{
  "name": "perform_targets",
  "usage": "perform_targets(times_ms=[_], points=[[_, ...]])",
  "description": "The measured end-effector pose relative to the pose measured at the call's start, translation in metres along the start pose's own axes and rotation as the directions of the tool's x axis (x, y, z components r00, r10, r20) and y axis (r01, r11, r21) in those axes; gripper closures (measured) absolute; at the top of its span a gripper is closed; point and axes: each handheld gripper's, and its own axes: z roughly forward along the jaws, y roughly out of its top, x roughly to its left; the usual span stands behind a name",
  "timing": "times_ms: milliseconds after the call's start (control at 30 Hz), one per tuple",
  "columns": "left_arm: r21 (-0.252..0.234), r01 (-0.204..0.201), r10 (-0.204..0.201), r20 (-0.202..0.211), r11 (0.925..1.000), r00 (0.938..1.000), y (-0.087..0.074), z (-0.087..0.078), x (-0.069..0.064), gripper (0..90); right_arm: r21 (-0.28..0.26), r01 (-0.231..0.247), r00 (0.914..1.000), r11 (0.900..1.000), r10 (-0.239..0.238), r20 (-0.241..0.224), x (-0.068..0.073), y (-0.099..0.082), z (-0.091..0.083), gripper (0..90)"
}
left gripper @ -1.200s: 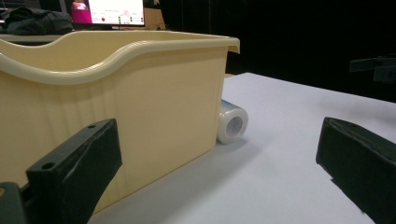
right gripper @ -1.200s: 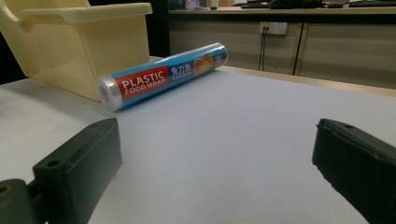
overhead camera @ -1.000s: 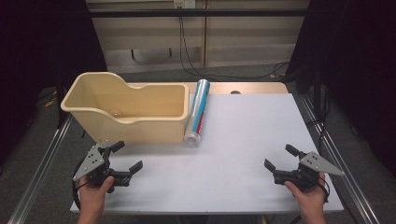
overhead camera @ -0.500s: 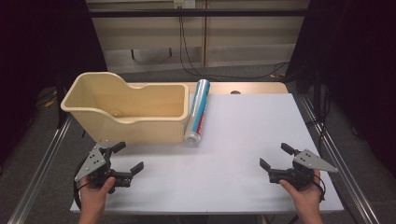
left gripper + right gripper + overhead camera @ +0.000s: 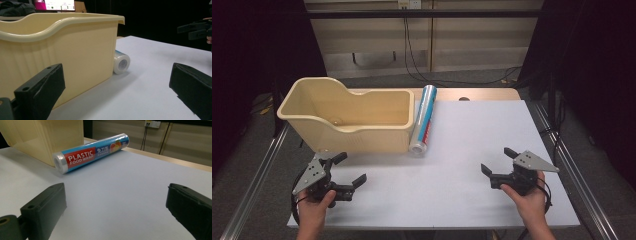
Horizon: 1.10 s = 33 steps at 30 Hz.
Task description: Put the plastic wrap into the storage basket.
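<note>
A cream plastic bin (image 5: pixel 362 139) stands at the table's back left. A roll of plastic food wrap (image 5: pixel 423 120) with a blue and red label lies along its right wall, touching it. My left gripper (image 5: pixel 352 167) is open near the front left edge, just in front of the bin, holding nothing. My right gripper (image 5: pixel 496 160) is open at the front right, apart from the roll. The left gripper view has the bin wall (image 5: pixel 75 50) close on the left and the roll's end (image 5: pixel 121 62) beyond. In the right gripper view the roll (image 5: pixel 90 153) lies ahead between the open jaws.
A white sheet covers the table (image 5: pixel 472 130), with a wooden strip along its back edge. Metal rails run along both sides. Cables hang against the wall panel behind. The other gripper (image 5: pixel 195 27) appears far off at the top right of the left gripper view.
My right gripper has shifted left and slightly forward over the table. The left gripper, bin and roll have stayed put.
</note>
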Motion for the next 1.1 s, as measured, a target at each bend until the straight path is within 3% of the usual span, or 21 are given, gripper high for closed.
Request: perform_targets(times_ms=[300,567,700,800,1100], points=[[0.005,0.001,-0.001,0.004,1.0,1.0,0.0,0.001,-0.001,0.0,0.097,0.027,0.9993,0.995,-0.024,-0.029,0.009,0.025,0.033,2.7],[0.017,-0.009,0.009,0.012,0.9998,0.9999,-0.001,0.002,-0.001,0.0,0.178,0.013,0.9993,0.9839,-0.006,-0.036,0.012,0.046,0.07,3.3],[0.018,-0.009,0.009,0.012,0.9998,0.9999,-0.001,0.002,-0.001,0.0,0.202,0.025,0.9992,0.979,-0.018,-0.036,0.017,0.058,0.087,3.8],[0.017,-0.002,0.002,0.014,0.9999,0.9999,-0.001,0.002,-0.002,0.0,0.218,0.009,0.999,0.976,0.001,-0.044,0.019,0.066,0.101,3.7],[0.013,0.001,-0.002,0.02,0.9999,0.9998,-0.001,0.003,-0.002,0.0,0.221,0.051,0.9982,0.9739,-0.043,-0.042,0.027,0.084,0.139,3.7]])
